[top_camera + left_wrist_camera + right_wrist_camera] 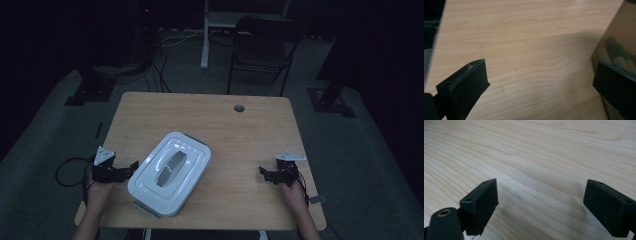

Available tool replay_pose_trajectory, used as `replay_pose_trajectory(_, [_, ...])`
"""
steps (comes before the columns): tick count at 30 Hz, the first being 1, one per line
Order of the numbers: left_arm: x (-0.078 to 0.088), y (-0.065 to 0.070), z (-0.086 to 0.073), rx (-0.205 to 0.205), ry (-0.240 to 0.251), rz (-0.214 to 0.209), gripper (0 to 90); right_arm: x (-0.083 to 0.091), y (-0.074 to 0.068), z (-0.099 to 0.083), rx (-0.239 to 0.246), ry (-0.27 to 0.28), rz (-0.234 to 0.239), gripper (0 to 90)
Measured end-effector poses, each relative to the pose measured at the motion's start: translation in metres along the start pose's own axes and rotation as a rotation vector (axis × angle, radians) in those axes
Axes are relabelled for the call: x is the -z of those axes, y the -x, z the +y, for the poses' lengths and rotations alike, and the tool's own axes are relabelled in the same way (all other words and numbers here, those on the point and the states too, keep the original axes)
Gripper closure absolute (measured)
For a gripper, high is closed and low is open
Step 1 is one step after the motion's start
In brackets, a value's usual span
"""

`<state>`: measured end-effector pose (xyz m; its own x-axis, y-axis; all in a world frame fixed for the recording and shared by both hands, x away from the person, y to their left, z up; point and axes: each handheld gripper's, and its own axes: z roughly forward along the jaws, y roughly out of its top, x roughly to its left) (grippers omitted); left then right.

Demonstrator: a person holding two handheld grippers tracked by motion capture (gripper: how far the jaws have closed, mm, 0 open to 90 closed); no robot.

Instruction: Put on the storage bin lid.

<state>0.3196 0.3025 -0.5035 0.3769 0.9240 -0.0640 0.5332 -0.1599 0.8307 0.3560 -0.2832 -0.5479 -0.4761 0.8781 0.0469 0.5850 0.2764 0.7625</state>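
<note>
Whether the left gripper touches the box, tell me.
Cannot tell. The left gripper view has one jaw overlapping the box; the high view puts the left gripper at its edge, with no plain gap.

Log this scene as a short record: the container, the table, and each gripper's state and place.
container: white rectangular plastic box with clipped lid and handle, lying askew on the table's left half
contents: marker-like pens behind its clear wall
table: light wooden table
left gripper: open, fingers beside the box's left side, nothing between them
right gripper: open, apart from the box, over bare wood
</note>
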Motion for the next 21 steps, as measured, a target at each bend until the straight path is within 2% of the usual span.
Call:
replay_pose_trajectory(8, [-0.016, 0.012, -0.009, -0.028, -0.034, -0.056, 0.5, -0.002, 0.000, 0.001, -0.014, -0.022, -0.027, 12.0])
replay_pose_trajectory(14, [-0.017, 0.014, -0.012, -0.017, -0.027, -0.038, 0.6, -0.004, 0.001, 0.001, -0.033, -0.050, -0.069, 12.0])
replay_pose_trajectory(21, [-0.018, 0.024, -0.015, -0.028, -0.048, -0.076, 0.6, -0.004, 0.001, 0.001, -0.041, -0.057, -0.094, 12.0])
